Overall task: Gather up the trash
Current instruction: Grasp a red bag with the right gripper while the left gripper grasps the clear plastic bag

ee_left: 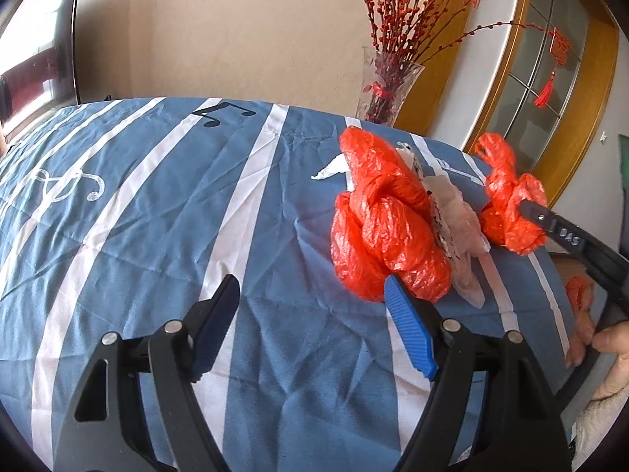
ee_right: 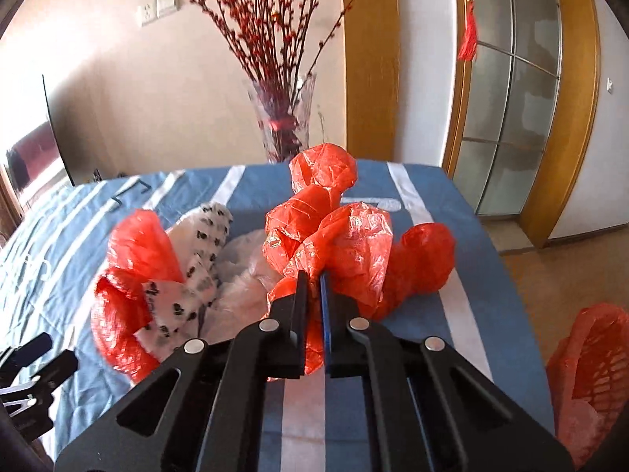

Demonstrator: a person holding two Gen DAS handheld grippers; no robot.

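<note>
Crumpled plastic bags lie on a blue and white striped cloth [ee_left: 157, 204]. A large red bag [ee_left: 381, 228] lies beside a white bag with black print [ee_left: 452, 224]; both show in the right wrist view, red [ee_right: 129, 275] and white [ee_right: 196, 271]. My right gripper [ee_right: 314, 279] is shut on a smaller red bag [ee_right: 346, 244] and shows in the left wrist view [ee_left: 526, 206] gripping that bag [ee_left: 507, 200]. My left gripper [ee_left: 310, 287] is open and empty, its right finger [ee_left: 409, 326] just in front of the large red bag.
A glass vase of red branches [ee_left: 387, 82] stands behind the cloth at the far edge. A red basket lined with a red bag [ee_right: 593, 377] sits on the floor to the right. A dark screen [ee_left: 35, 70] leans at the far left. A wooden-framed glass door [ee_right: 511, 110] is at the right.
</note>
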